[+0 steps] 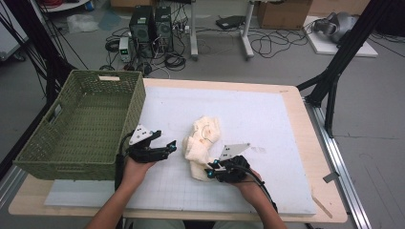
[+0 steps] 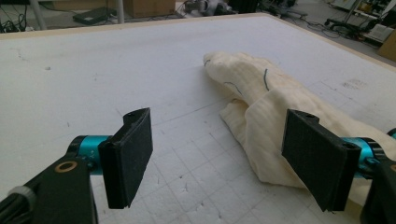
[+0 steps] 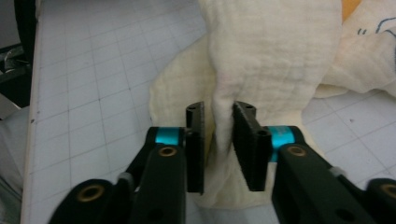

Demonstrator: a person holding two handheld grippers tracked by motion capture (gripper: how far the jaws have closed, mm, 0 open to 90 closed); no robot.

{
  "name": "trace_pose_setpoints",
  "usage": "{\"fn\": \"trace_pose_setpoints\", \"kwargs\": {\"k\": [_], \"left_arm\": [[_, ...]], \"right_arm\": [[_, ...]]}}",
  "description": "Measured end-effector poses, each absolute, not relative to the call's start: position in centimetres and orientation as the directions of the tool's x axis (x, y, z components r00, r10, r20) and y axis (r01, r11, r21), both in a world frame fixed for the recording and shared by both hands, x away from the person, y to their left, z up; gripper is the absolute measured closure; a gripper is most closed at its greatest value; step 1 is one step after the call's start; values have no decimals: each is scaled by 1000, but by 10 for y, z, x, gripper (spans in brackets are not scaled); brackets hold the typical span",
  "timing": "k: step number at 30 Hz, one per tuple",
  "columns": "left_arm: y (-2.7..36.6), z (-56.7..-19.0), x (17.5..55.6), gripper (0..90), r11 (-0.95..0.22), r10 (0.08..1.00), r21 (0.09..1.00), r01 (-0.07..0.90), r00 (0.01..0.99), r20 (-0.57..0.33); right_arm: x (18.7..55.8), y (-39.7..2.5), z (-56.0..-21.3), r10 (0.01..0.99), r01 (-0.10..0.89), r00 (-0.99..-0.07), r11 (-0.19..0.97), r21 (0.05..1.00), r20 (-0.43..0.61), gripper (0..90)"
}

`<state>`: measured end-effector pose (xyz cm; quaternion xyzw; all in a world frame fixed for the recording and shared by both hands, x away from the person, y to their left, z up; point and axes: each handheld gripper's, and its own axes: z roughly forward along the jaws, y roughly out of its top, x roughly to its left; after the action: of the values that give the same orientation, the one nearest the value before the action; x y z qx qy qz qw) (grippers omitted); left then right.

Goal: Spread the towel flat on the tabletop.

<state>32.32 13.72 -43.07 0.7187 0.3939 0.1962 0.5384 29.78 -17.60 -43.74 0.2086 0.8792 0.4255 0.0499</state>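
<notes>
A crumpled cream cloth (image 1: 202,143) lies near the middle of the white mat (image 1: 267,119) that covers the table, a little toward the person's edge, with its long axis running roughly from that near edge away toward the far edge. The right gripper (image 1: 213,168) sits at the cloth's near end and has its 2 jaws pinched on a gathered fold of it; in the right gripper view the cloth (image 3: 271,60) rises as a bunched column straight out from between the pads, so the bulk of the fabric lies ahead of that gripper and beyond it. The left gripper (image 1: 168,147) hovers just beside the cloth's left flank, between it and the green basket (image 1: 62,138) that stands at the table's left edge. Its jaws stand wide apart and hold nothing; in the left gripper view the cloth (image 2: 261,102) stretches off to the right of centre, its near edge passing behind the right-hand pad while the left-hand pad faces bare mat. So the free gripper is not yet squared on the fabric: the cloth lies ahead and to its right. I judge the next move calls for that gripper to shift toward the cloth's side so both pads straddle an edge, while the right one already has the near end secured.
</notes>
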Motion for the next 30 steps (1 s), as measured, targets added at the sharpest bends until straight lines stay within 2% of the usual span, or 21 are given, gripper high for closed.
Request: {"fn": "trace_pose_setpoints", "kwargs": {"k": [2,10,18,27,30], "left_arm": [[137,-431,323,251,-111,779,929,354,612,-140],[137,-431,323,252,-111,779,928,355,611,-140],[137,-431,323,252,-108,778,929,355,612,-143],[137,-431,324,252,-110,776,928,357,614,-144],[137,-431,324,253,-108,776,928,358,614,-146]], "right_arm": [[299,-183,-433,444,331,-892,515,791,84,645],[310,-219,-404,580,341,-811,364,867,75,594],[342,-211,-406,647,393,-760,380,837,63,595],[364,-182,-426,653,474,-746,383,793,131,592],[369,-174,-431,676,508,-725,392,767,134,627]]}}
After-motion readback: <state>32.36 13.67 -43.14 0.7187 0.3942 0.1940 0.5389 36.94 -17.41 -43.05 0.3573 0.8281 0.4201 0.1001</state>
